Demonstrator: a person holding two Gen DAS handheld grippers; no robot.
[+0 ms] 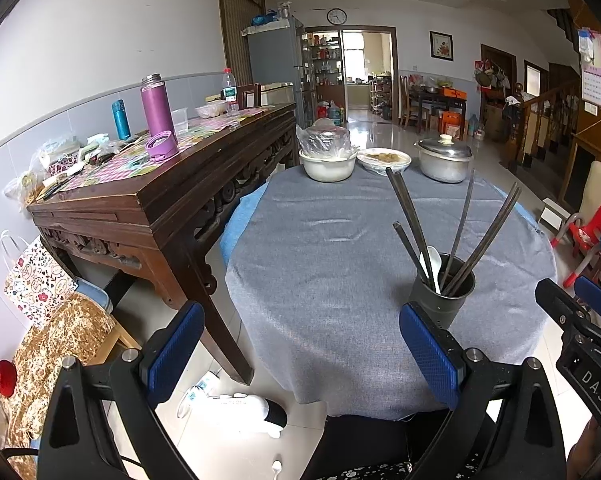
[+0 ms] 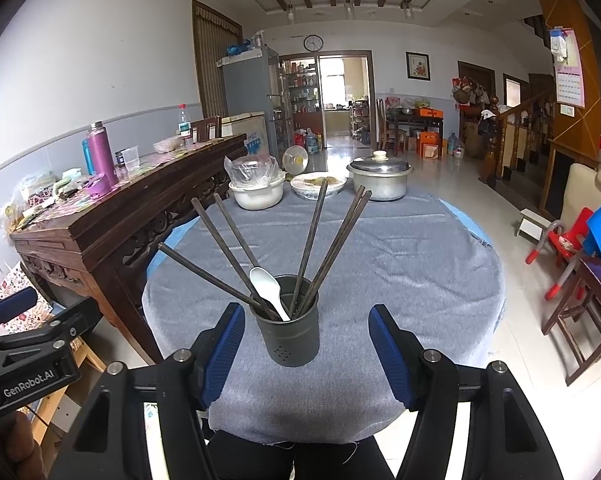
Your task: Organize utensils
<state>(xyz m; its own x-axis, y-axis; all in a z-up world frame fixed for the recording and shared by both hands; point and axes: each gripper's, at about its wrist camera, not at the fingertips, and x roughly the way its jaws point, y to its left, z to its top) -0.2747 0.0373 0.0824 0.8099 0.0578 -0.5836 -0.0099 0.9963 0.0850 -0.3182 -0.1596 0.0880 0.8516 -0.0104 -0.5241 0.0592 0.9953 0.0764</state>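
Observation:
A dark grey utensil cup (image 2: 289, 330) stands near the front edge of the round table with the grey cloth (image 2: 400, 264). It holds several dark chopsticks (image 2: 312, 236) fanned outward and a white spoon (image 2: 266, 286). My right gripper (image 2: 306, 356) is open and empty, its blue pads either side of the cup, a little in front of it. My left gripper (image 1: 300, 354) is open and empty, left of the cup (image 1: 442, 294), whose chopsticks (image 1: 410, 216) and spoon (image 1: 432, 262) also show. The right gripper's body (image 1: 580, 328) appears at the far right of the left wrist view.
At the table's far edge stand a white bowl under plastic (image 2: 256, 192), a plate of food (image 2: 318, 184) and a lidded metal pot (image 2: 380, 178). A cluttered dark wooden sideboard (image 1: 160, 184) stands left of the table. A red child's chair (image 2: 564, 240) is at right.

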